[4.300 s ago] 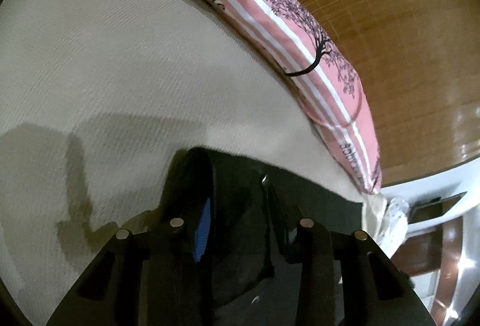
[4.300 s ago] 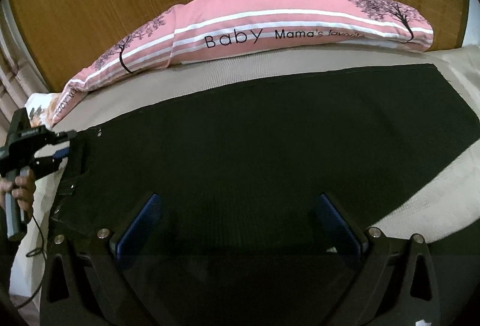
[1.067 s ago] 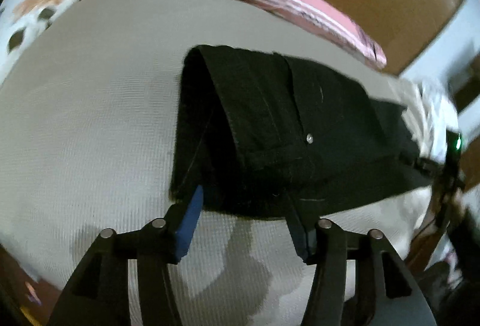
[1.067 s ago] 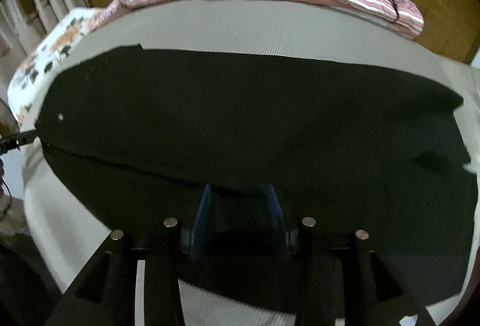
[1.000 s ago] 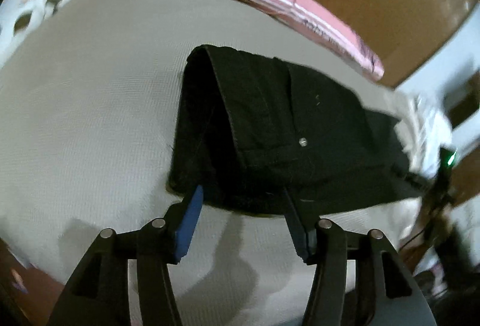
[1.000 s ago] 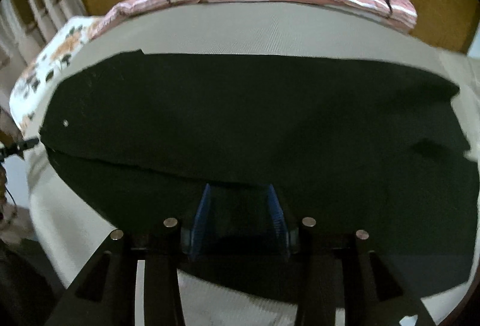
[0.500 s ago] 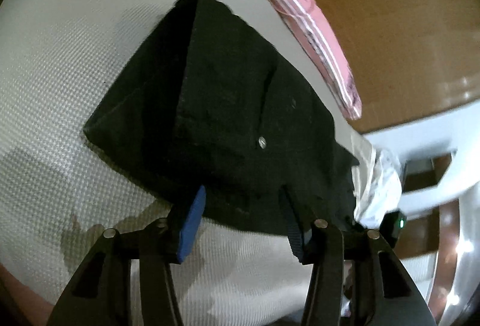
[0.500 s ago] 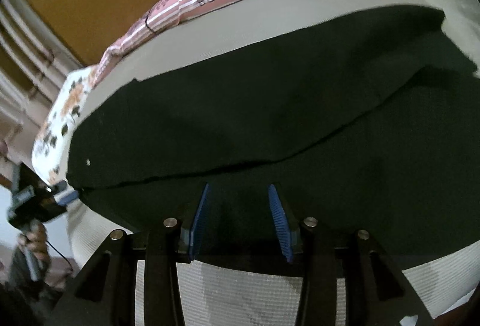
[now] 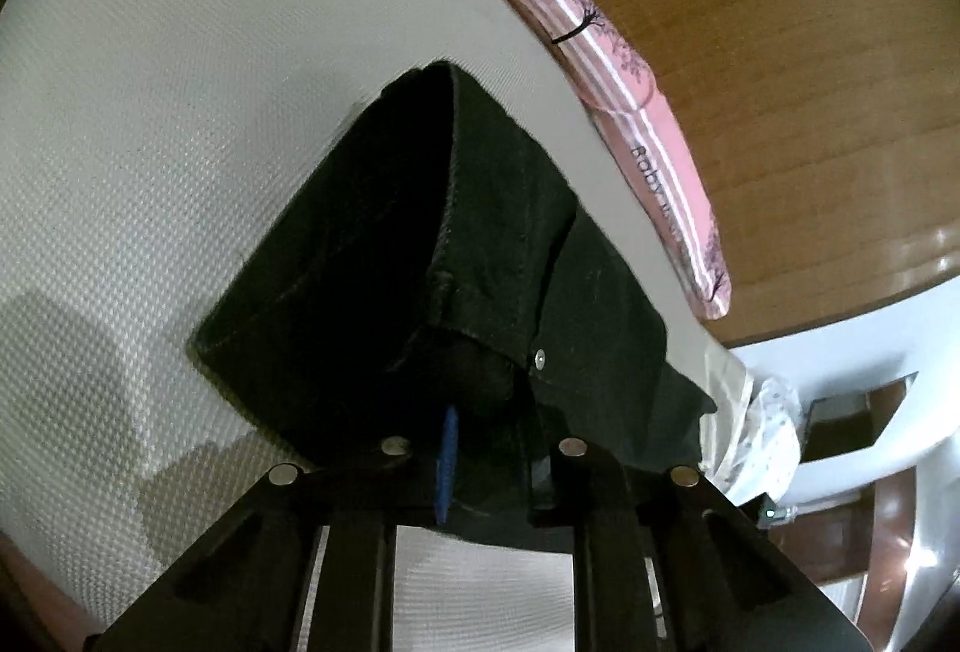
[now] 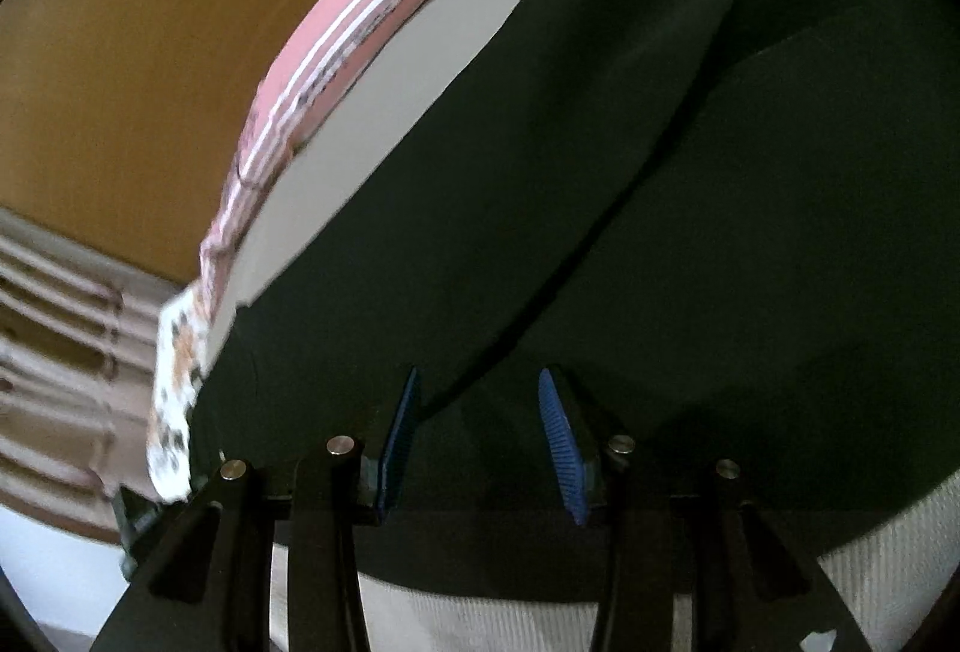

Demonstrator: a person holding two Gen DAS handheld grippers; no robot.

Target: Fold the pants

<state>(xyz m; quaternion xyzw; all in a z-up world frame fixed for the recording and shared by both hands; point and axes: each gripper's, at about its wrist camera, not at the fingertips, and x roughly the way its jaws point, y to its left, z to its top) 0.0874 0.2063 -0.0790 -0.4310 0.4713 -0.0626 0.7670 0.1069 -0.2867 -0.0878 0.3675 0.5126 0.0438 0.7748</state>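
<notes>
Though dim, pants point(image 9: 384, 256): black denim, folded lengthwise, on woven beige bedsheet point(image 9: 150, 112).
Left gripper point(image 9: 489, 463): jaws just closed, clamped on waistband, earlier straddling it.
Right gripper point(image 10: 480, 442): blue ribbed pads apart astride the near edge; view rolled.
Far: pink striped pillow point(image 9: 606, 46).

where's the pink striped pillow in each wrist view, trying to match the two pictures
Left wrist view: the pink striped pillow runs diagonally from top centre down to the right, between the beige mattress and the wooden headboard.
Right wrist view: the pillow curves from top centre down to the left, blurred, again against the headboard.
Shared landmark: the black pants lying on the mattress just below the pillow.
</notes>
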